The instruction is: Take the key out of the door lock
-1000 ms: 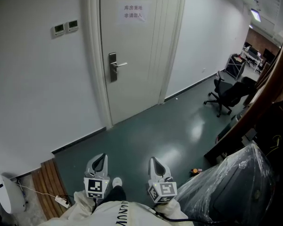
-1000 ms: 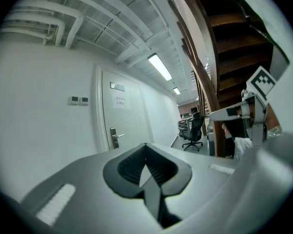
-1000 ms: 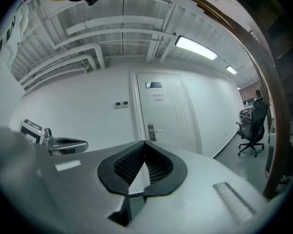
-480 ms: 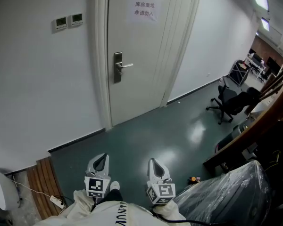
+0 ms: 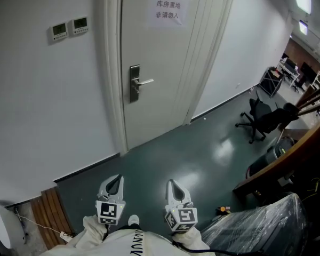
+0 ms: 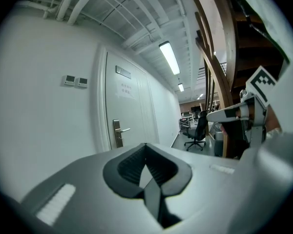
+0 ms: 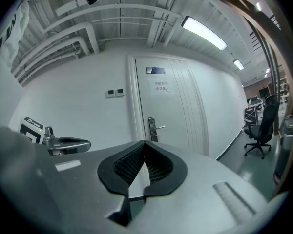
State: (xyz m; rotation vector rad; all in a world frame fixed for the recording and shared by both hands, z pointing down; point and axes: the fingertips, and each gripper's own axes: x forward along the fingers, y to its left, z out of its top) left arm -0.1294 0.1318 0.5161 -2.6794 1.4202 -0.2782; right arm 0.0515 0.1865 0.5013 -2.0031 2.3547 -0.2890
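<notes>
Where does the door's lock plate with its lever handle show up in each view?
Head view: lock plate in the upper half, left of centre, near the left edge of the white door.
Left gripper view: lock plate small, left of centre, a little below mid-height.
Right gripper view: lock plate near the centre, small.
Shared landmark: the paper notice on the door, above the plate in all three.

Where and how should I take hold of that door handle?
Probably the lever near its free right end: it juts level from the lock plate towards the right, so approach the door head-on and pinch it top and bottom.
</notes>
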